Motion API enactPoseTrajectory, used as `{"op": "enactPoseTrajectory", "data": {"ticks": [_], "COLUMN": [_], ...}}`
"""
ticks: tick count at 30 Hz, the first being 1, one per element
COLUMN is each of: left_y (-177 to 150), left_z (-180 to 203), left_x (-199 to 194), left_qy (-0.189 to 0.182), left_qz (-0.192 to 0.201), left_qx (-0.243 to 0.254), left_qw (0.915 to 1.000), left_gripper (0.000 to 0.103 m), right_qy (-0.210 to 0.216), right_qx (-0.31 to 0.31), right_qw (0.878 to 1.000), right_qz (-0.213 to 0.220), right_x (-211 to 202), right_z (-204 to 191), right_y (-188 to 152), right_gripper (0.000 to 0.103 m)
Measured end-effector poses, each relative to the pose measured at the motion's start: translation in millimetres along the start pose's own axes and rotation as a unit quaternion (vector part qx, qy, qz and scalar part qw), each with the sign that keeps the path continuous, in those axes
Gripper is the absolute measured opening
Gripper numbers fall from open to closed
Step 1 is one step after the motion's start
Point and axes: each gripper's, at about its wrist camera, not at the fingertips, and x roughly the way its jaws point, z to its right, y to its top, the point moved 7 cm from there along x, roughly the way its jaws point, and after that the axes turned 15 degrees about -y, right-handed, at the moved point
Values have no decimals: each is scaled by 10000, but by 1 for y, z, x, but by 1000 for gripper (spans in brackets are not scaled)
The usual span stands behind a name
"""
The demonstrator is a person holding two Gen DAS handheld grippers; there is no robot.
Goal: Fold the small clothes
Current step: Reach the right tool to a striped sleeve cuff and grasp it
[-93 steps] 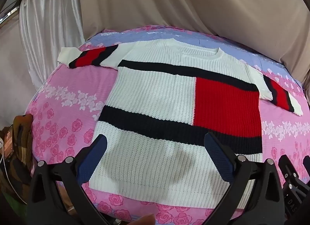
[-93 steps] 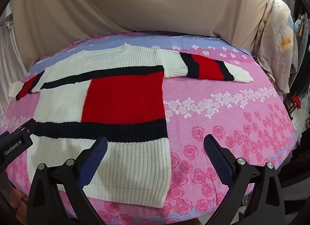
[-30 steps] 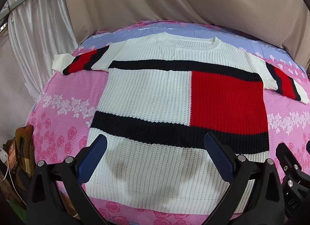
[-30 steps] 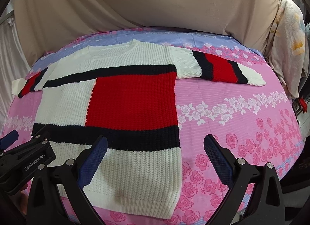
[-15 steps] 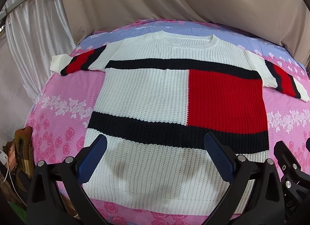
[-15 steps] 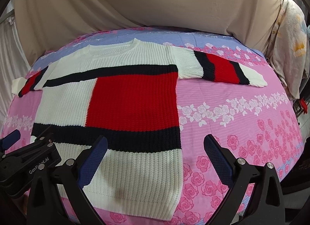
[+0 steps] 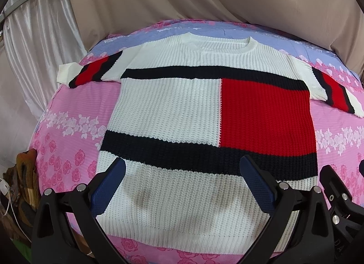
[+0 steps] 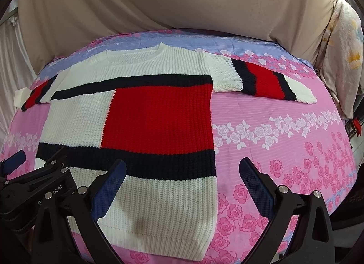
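A: State of the grippers?
B: Left gripper [image 7: 182, 182] and right gripper [image 8: 182, 183]: jaws wide apart, nothing held, above the near edge.
A: Sweater position?
B: Knit sweater [image 7: 204, 127] lies flat on the floral bedsheet [image 8: 284, 150], hem nearest, sleeves spread, collar toward the far edge.

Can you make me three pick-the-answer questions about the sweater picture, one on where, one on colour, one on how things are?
1. Where does the sweater lie?
A. On the flowered bedspread
B. On a chair
C. In a basket

2. What colour is its big square patch?
A. Green
B. Red
C. Yellow

3. How is the sweater now?
A. Folded in half
B. Rolled up
C. Spread flat, sleeves out

Answers: 1 A, pink roses show all round it. 2 B, the block is bright red. 3 C, both sleeves stick out sideways, and the left gripper and right gripper hang open, holding nothing.
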Motion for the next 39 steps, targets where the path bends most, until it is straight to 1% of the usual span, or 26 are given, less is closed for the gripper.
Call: {"op": "enactPoseTrajectory", "data": {"ticks": [11,17,20,22,24,27,28,29,30,32,34,35,36,37,39], "left_y": [6,11,17,25,36,49,52,54,54,52,51,51,51,51,52], "left_z": [1,-6,-10,-15,-18,-20,-19,-17,-14,-4,9,14,21,27,35], "left_x": [13,21,22,17,14,26,31,36,42,53,61,64,67,70,76], "left_qy": [4,-8,-20,-106,-296,-344,-352,-343,-320,-411,-444,-437,-436,-444,-496], "left_qz": [-114,-190,-161,-50,68,107,112,98,53,19,61,75,96,106,78], "left_qx": [24,-13,-60,-121,-163,-183,-221,-285,-401,-728,-883,-893,-889,-888,-883], "left_qw": [9999,9998,9998,9999,9994,9992,9991,9990,9987,9965,9951,9950,9950,9950,9948], "left_gripper": [98,98,98,98,98,98,98,98,98,98,98,98,98,98,98], "right_qy": [-14,-66,-94,-48,-99,-269,-278,-264,-287,-431,-405,-359,-222,-126,22], "right_qx": [-28,-94,-42,86,367,1038,1385,1635,1865,2301,2645,2794,3008,3137,3463], "right_qw": [9999,9998,9998,9998,9992,9939,9894,9852,9804,9695,9598,9551,9481,9436,9315], "right_qz": [-104,-148,-168,-154,-158,-249,-353,-451,-559,-728,-843,-917,-1003,-1047,-1113], "right_x": [12,18,24,32,46,90,114,133,152,193,230,246,266,277,300], "right_z": [-7,-16,-11,5,33,104,138,163,188,243,286,301,318,325,339], "right_y": [5,7,12,19,30,51,58,64,69,79,86,88,90,90,91], "right_gripper": [98,98,98,98,98,98,98,98,97,95,90,84,79,77,67]}}
